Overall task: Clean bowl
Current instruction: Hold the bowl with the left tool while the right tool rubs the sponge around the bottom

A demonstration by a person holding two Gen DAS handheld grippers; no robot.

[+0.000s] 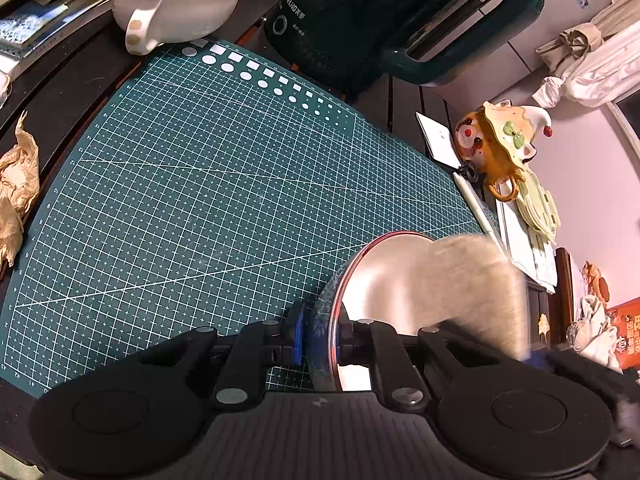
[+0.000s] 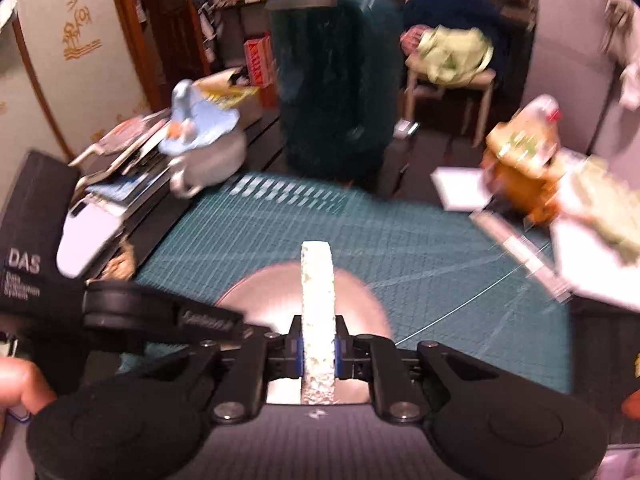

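Note:
A bowl (image 1: 380,276), white inside with a red rim and blue pattern outside, stands tilted over the green cutting mat (image 1: 200,200). My left gripper (image 1: 320,340) is shut on its rim, one blue pad outside the wall and one inside. A pale sponge (image 1: 476,284), blurred by motion, lies against the bowl's inside at the right. In the right wrist view my right gripper (image 2: 318,354) is shut on the sponge (image 2: 317,300), which stands on edge and reaches into the bowl (image 2: 264,300). The left gripper's black arm (image 2: 168,316) crosses at lower left.
A dark green appliance (image 1: 380,20) stands behind the mat. A white teapot with a blue lid (image 1: 176,4) sits at the back left. An orange figurine cup (image 1: 500,148), papers and a pen lie right of the mat. Crumpled brown paper (image 1: 16,196) lies left. A hand (image 2: 20,388) shows.

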